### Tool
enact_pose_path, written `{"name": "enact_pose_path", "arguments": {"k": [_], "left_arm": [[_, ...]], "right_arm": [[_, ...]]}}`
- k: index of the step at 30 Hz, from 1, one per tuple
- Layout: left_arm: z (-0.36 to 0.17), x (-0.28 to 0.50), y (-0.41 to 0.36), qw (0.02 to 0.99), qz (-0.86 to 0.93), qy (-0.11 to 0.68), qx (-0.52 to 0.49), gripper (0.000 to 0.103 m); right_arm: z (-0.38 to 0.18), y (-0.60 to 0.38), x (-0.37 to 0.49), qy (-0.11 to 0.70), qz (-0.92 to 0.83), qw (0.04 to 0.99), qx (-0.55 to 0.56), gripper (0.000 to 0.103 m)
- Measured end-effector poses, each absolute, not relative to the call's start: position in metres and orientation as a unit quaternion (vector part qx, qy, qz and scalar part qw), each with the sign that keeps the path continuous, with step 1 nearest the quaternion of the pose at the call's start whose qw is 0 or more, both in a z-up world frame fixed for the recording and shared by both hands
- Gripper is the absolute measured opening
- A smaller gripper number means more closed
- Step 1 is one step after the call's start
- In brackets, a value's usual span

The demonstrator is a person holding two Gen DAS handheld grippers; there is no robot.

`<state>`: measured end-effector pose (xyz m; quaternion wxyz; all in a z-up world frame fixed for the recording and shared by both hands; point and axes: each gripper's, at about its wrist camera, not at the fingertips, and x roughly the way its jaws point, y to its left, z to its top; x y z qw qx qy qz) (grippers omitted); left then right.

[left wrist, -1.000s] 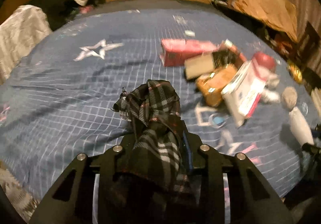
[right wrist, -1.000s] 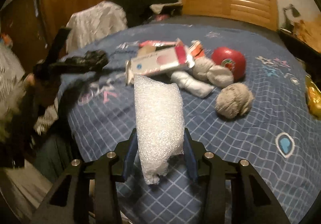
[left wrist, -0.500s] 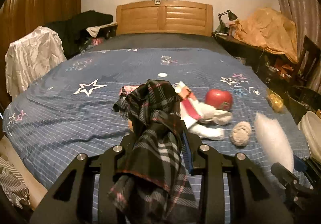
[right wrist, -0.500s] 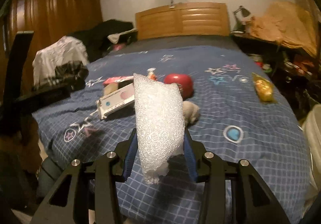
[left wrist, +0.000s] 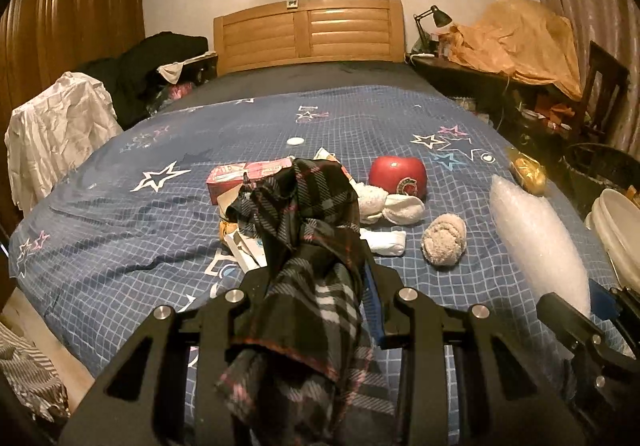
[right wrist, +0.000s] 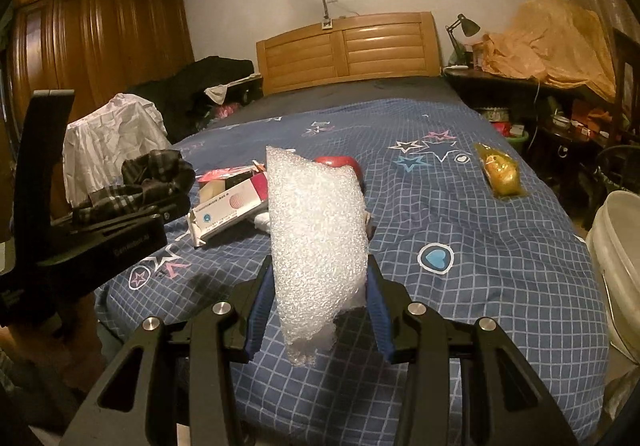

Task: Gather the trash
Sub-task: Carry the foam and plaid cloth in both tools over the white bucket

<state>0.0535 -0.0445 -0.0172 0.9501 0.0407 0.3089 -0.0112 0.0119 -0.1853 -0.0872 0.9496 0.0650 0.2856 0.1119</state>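
My left gripper is shut on a dark plaid cloth and holds it above the near edge of the bed. My right gripper is shut on a white bubble-wrap piece, which also shows in the left wrist view. On the blue bedspread lie a pink box, a red round package, white socks, a beige balled sock, a white-and-pink carton and a yellow packet.
A white bucket stands at the bed's right side. A dark bin and a cluttered desk are further right. A wardrobe, white cloth and dark clothes are on the left.
Both grippers have pulled back and risen from the bed with their loads still held. The views now take in the whole bed and headboard from farther away.
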Motion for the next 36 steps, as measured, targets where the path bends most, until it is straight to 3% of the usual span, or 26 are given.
{"name": "enact_pose_path", "arguments": {"k": [21,36], "left_arm": [[-0.012,0.064,-0.066,0.949,-0.035,0.309,0.053,0.034],[0.025,0.097,-0.241,0.935,-0.187,0.285,0.1,0.034]], "right_arm": [[-0.077,-0.21,0.002,0.268,0.08,0.957,0.08,0.045],[-0.028,-0.4,-0.047,0.22,-0.139,0.959,0.116,0.045]]}}
